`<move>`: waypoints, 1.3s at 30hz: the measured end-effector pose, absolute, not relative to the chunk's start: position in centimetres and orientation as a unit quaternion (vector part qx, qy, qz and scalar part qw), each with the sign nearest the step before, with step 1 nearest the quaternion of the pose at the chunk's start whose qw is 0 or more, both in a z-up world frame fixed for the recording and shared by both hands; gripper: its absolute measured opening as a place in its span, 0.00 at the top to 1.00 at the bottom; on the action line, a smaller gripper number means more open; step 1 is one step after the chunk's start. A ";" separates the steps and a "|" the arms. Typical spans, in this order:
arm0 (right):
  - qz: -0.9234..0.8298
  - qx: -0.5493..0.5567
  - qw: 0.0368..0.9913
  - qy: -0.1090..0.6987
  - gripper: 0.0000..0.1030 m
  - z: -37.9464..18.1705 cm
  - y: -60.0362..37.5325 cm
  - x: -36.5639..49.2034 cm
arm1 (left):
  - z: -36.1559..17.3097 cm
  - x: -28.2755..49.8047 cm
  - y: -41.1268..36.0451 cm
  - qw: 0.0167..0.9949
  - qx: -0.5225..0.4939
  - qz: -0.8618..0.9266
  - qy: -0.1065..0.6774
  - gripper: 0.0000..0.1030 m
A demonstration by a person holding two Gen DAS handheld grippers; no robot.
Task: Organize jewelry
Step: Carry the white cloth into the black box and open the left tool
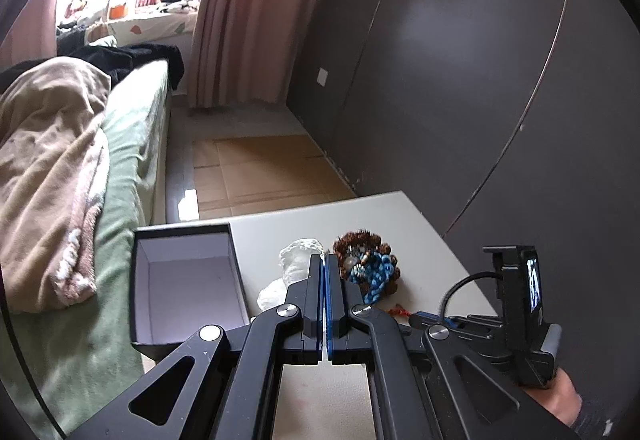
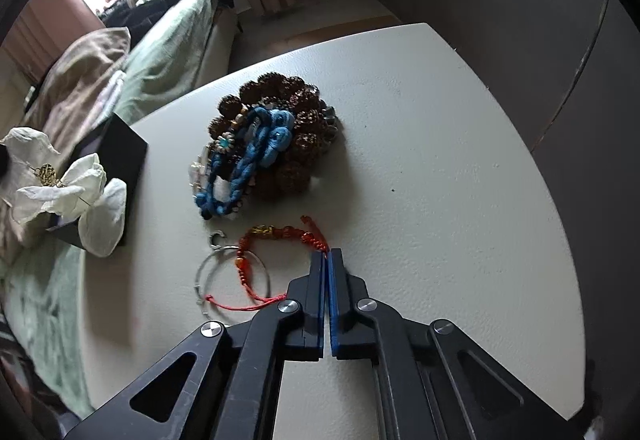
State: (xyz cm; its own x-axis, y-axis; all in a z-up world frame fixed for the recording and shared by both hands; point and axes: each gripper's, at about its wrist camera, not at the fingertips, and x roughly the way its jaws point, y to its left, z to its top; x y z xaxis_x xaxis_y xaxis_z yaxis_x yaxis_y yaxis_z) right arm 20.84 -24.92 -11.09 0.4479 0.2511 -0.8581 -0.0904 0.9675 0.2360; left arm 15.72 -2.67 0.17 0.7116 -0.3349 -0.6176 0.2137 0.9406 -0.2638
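Observation:
A pile of jewelry with brown seed beads (image 2: 296, 107) and a blue braided cord (image 2: 256, 147) lies mid-table; it also shows in the left wrist view (image 1: 368, 264). A red string bracelet (image 2: 280, 240) overlaps a thin silver hoop (image 2: 208, 268) in front of it. My right gripper (image 2: 327, 254) is shut, its tips touching the red bracelet's knotted end; whether it pinches the cord I cannot tell. My left gripper (image 1: 324, 260) is shut and empty, above the table. An open black box (image 1: 188, 276) sits at the table's left edge. A white fabric flower (image 2: 68, 191) with a gold charm lies by it.
The white table (image 2: 440, 159) stands against a dark grey wall (image 1: 480, 79). A bed with green sheet (image 1: 132, 143) and beige blanket lies to the left. Flattened cardboard (image 1: 260, 171) covers the floor beyond. The right gripper's body with a small screen (image 1: 528, 288) is at the right.

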 end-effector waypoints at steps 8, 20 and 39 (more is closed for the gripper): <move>0.138 0.095 0.866 0.471 0.98 -6.7 -24.8 20.6 | 1.4 15.7 0.3 0.927 -0.115 -0.134 0.330 1.00; 0.206 0.071 0.882 0.417 0.98 -0.1 -19.0 22.6 | 1.4 16.6 4.5 0.931 -0.148 -0.093 0.320 1.00; 0.301 0.102 0.858 0.404 0.98 -0.9 -12.3 24.3 | -1.7 18.8 7.9 0.904 -0.196 -0.062 0.374 0.98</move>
